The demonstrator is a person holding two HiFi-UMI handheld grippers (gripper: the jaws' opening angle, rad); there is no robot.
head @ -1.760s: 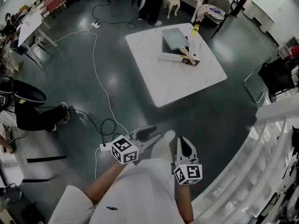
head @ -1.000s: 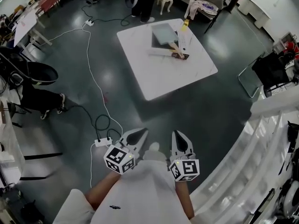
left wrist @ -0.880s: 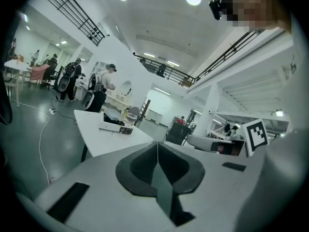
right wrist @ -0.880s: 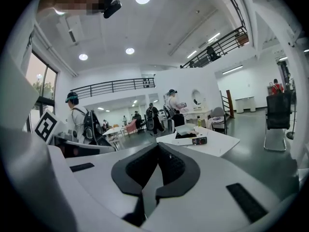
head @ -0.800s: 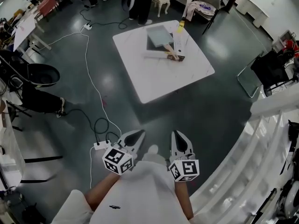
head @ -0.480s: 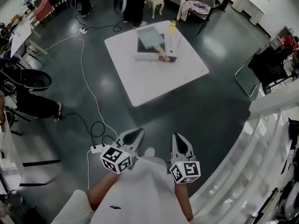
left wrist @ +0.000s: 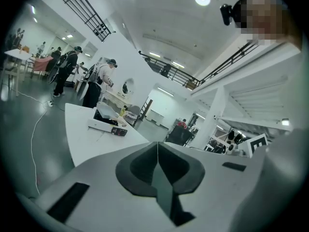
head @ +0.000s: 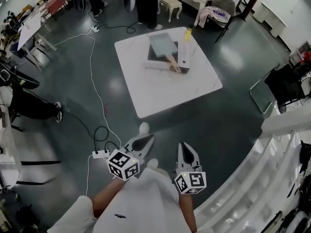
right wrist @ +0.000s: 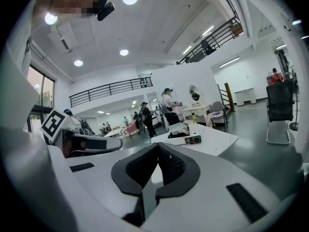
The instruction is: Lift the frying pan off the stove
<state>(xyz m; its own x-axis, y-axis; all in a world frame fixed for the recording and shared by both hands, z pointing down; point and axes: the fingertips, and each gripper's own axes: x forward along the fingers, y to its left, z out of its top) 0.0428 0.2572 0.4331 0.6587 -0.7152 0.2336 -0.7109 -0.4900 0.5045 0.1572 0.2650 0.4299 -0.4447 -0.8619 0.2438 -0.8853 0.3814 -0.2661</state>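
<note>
Approaching is the step in hand, I judge: the left claw (head: 146, 141) and right claw (head: 184, 148), both closed and empty, hang at 6 o'clock, well apart from the white square table (head: 160, 93) at 12 o'clock. There, what looks like a grey square frying pan (head: 163, 43) sits by a white flat stove (head: 156, 65). Next comes walking closer and opening a claw. The dark glossy floor (head: 218, 115) carries a white cable (head: 99, 91) at 10 o'clock.
</note>
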